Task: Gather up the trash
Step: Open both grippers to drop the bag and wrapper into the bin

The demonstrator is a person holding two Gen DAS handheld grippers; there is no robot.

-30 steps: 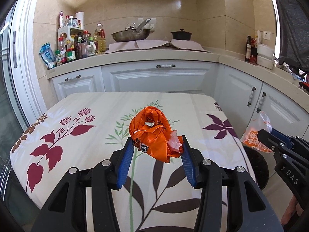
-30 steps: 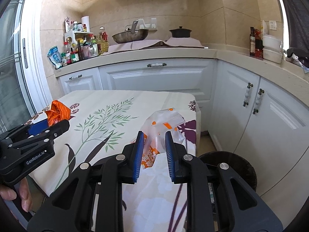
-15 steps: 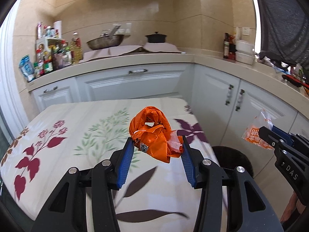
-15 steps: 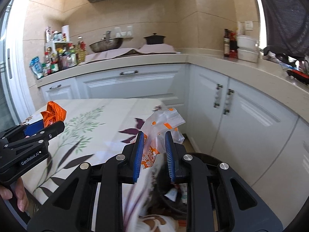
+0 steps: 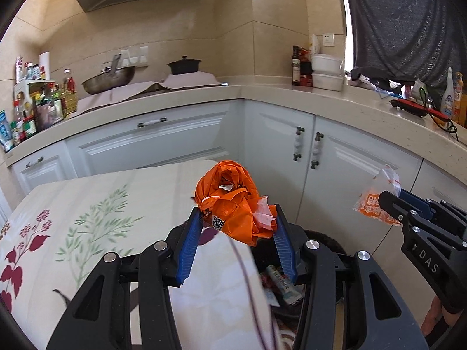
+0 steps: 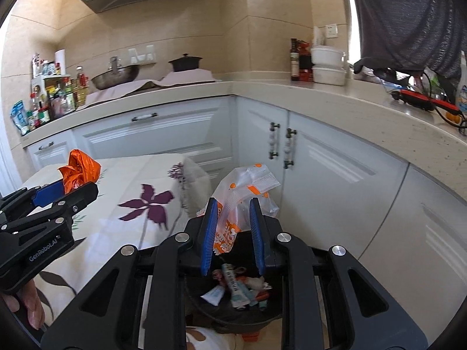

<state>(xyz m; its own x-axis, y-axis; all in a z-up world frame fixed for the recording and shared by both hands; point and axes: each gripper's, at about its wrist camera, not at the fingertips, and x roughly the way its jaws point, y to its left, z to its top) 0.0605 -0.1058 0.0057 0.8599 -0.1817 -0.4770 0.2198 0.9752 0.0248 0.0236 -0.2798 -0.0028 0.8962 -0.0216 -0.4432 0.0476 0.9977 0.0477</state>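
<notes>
My left gripper (image 5: 238, 227) is shut on a crumpled orange plastic bag (image 5: 233, 201) and holds it in the air over the table's right edge. It also shows in the right wrist view (image 6: 78, 170). My right gripper (image 6: 232, 218) is shut on a clear snack wrapper with orange print (image 6: 242, 192), held above a black trash bin (image 6: 242, 285) on the floor. The bin holds several wrappers and tubes. The wrapper also shows at the right of the left wrist view (image 5: 376, 201).
A table with a floral cloth (image 5: 87, 204) stands left of the bin. White corner cabinets (image 6: 321, 169) run behind and to the right under a beige counter (image 5: 321, 99) with pots, bottles and containers.
Both grippers have swung right and forward off the table with their loads. The bin has come into view below them.
</notes>
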